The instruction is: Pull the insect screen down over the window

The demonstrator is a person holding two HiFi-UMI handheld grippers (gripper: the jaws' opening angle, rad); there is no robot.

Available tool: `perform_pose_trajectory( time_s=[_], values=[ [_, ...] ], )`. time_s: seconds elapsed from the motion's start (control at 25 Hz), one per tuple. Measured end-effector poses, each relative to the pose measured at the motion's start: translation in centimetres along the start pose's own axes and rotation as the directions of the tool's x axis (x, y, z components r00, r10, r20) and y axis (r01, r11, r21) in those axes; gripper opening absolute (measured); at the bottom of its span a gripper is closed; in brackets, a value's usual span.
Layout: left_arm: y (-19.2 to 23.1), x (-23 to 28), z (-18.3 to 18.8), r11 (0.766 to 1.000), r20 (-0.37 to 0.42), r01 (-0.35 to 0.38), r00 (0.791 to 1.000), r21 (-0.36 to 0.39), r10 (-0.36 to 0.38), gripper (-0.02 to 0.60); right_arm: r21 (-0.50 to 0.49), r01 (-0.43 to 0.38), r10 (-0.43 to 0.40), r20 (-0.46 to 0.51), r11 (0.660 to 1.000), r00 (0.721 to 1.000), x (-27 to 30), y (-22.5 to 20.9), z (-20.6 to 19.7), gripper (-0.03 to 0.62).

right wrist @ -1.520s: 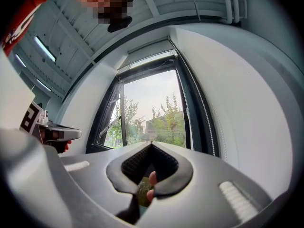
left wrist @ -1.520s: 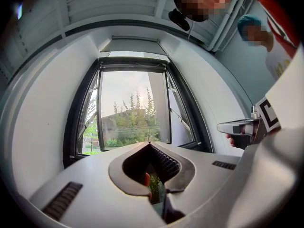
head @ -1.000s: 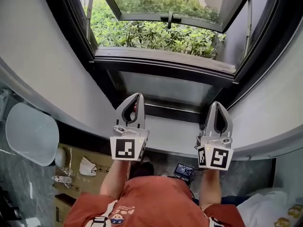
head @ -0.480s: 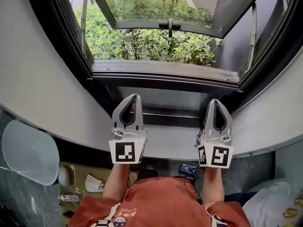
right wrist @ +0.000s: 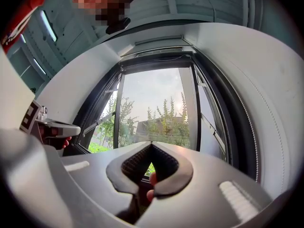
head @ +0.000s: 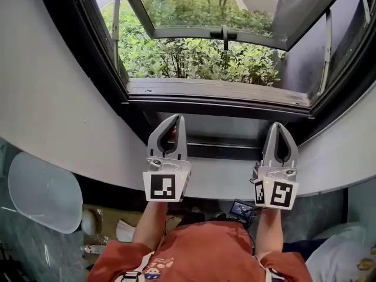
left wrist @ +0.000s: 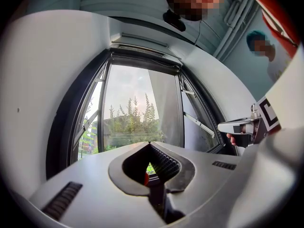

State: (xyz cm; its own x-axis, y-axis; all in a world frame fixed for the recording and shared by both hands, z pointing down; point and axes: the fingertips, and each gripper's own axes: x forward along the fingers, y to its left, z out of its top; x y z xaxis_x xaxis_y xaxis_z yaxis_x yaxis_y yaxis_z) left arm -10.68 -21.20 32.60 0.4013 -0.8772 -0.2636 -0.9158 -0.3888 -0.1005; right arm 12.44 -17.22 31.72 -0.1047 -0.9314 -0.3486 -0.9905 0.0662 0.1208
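A brown cardboard box [head: 101, 215] sits on the floor near the person's left side. Something white [head: 124, 230] lies on it, but I cannot tell what it is. A pale round thing [head: 44, 192] is beside the box. The left gripper [head: 175, 118] and the right gripper [head: 276, 126] are held up just above the white ledge [head: 223, 184], facing the window [head: 217, 90]. Both have their jaws pressed together with nothing in them. The window is open, with green bushes [head: 194, 57] outside. The insect screen is not pulled down yet. A pale bar [right wrist: 156, 44] runs along the window's top edge.
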Motion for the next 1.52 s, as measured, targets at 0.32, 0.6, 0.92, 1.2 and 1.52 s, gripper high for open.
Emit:
perform_pose_trajectory(
  time_s=[0.32, 0.6, 0.92, 1.2, 1.52],
  values=[
    [0.0, 0.6, -0.2, 0.999, -0.005, -0.043, 0.999, 0.026, 0.043, 0.006, 0.031, -0.027, 0.027, 0.017, 0.999, 1.000, 1.0, -1.4, -0.9, 0.009],
    [0.0, 1.3, 0.4, 0.996, 0.005, -0.062, 0.998, 0.057, 0.062, 0.005, 0.038, -0.031, 0.029, 0.049, 0.999, 0.998, 1.8, -2.7, -0.3, 0.009],
    [-0.2, 2.2, 2.0, 0.995, 0.043, -0.064, 0.997, 0.076, 0.061, 0.005, 0.028, -0.022, 0.019, 0.082, 0.999, 0.996, 2.1, -4.0, 0.7, 0.009],
    [0.0, 2.9, 3.7, 0.992, 0.074, -0.071, 0.995, 0.104, 0.063, 0.005, 0.009, -0.017, 0.016, 0.126, 1.000, 0.992, 3.0, -5.2, 2.4, 0.009],
    [0.7, 4.1, 6.7, 0.987, 0.133, -0.094, 0.988, 0.129, 0.077, 0.005, -0.013, -0.001, 0.003, 0.202, 1.000, 0.979, 4.1, -6.5, 5.3, 0.009]
  ],
)
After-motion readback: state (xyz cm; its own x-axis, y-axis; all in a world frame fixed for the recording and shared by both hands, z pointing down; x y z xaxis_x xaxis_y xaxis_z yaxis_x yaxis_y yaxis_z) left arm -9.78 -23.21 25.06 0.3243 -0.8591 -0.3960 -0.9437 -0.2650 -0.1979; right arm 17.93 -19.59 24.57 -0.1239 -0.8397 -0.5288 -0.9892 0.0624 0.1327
